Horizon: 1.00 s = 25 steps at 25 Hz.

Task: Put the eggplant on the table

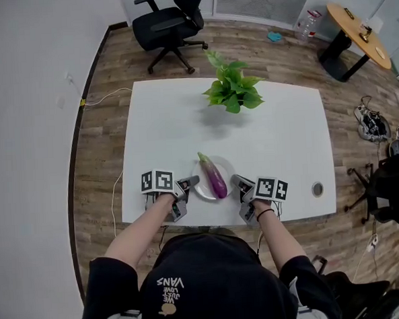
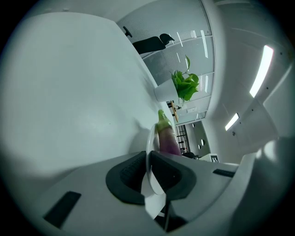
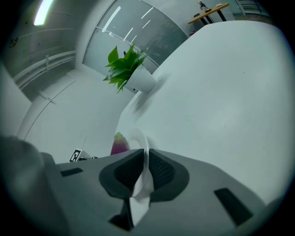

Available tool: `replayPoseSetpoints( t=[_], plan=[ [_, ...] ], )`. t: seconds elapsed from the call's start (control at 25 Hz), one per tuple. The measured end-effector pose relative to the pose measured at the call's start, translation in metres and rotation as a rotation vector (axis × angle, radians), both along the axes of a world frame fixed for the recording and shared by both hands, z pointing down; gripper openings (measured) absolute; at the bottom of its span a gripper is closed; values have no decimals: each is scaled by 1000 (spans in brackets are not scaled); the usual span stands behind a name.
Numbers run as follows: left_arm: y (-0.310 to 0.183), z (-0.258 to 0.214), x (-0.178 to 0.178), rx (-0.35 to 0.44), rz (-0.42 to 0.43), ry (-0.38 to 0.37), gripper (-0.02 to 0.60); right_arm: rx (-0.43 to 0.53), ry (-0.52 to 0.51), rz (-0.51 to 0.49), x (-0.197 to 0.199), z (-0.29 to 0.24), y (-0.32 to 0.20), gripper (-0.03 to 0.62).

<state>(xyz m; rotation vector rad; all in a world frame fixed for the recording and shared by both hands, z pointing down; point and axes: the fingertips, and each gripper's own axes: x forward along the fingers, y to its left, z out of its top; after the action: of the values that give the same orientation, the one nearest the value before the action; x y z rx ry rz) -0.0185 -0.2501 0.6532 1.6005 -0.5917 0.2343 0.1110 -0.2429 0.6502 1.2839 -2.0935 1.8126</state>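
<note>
A purple eggplant with a green stem lies on a white plate near the front edge of the white table. My left gripper is shut on the plate's left rim, and my right gripper is shut on its right rim. In the left gripper view the plate stands edge-on between the dark pads, with the eggplant beyond. The right gripper view shows the plate rim pinched between the pads and a bit of eggplant behind.
A potted green plant stands at the table's far side. A round cable port sits at the front right corner. A black office chair is beyond the table, and a round wooden table is at the far right.
</note>
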Motion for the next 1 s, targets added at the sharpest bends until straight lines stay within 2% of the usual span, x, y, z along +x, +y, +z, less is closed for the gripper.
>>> replayPoseSetpoints(
  t=[0.68, 1.0],
  plan=[
    [0, 14, 2, -73, 14, -32, 28, -74, 32, -33, 2, 15, -2, 32],
    [0, 16, 5, -79, 46, -104, 32, -83, 48, -37, 4, 17, -4, 32]
  ],
)
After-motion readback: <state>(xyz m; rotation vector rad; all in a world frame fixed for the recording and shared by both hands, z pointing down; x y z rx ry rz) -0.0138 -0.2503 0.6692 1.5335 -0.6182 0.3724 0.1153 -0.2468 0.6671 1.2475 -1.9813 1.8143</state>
